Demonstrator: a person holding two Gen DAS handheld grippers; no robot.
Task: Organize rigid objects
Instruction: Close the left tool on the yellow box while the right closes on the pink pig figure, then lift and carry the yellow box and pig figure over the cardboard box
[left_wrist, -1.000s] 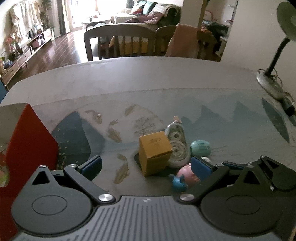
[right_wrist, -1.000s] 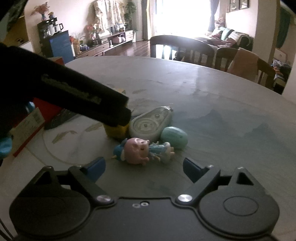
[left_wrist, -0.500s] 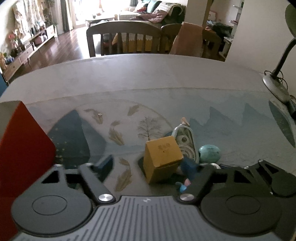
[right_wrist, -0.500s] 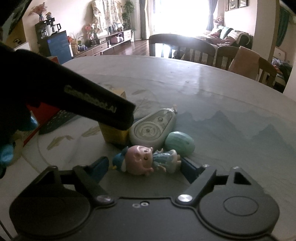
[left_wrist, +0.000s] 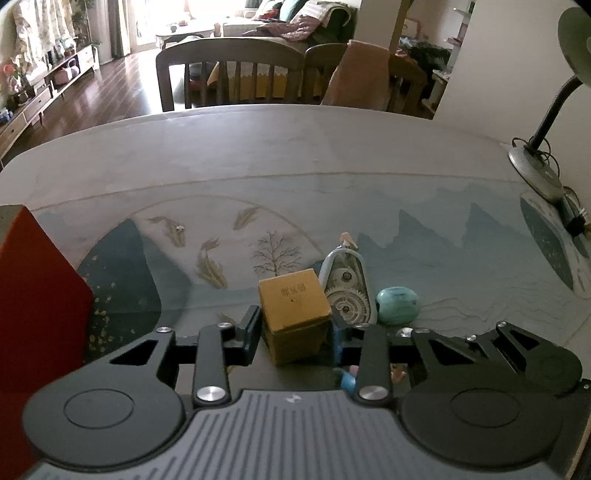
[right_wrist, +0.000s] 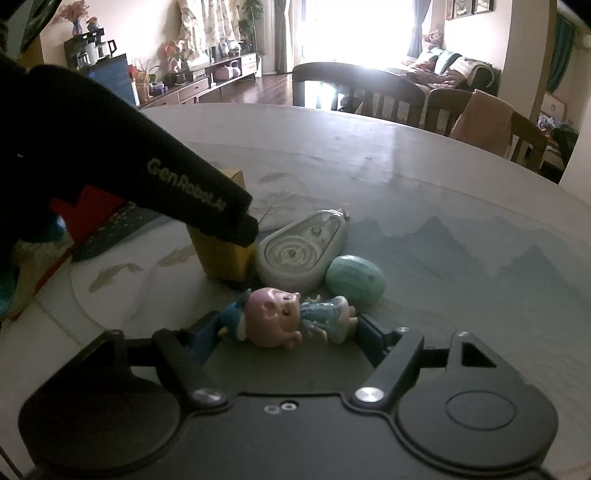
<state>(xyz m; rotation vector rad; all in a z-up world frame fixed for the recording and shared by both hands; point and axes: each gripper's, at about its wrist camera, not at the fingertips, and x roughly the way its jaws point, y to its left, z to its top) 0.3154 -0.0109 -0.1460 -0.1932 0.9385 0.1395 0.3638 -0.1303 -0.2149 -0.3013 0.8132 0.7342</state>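
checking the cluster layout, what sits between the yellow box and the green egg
The white correction tape dispenser lies between the yellow box and the green egg, close against both. It shows in both wrist views, clearest from the right.

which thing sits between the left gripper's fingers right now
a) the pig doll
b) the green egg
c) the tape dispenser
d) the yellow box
d: in the left wrist view the left gripper has its jaws closing on either side of the yellow box, while the green egg and tape dispenser lie beyond it to the right.
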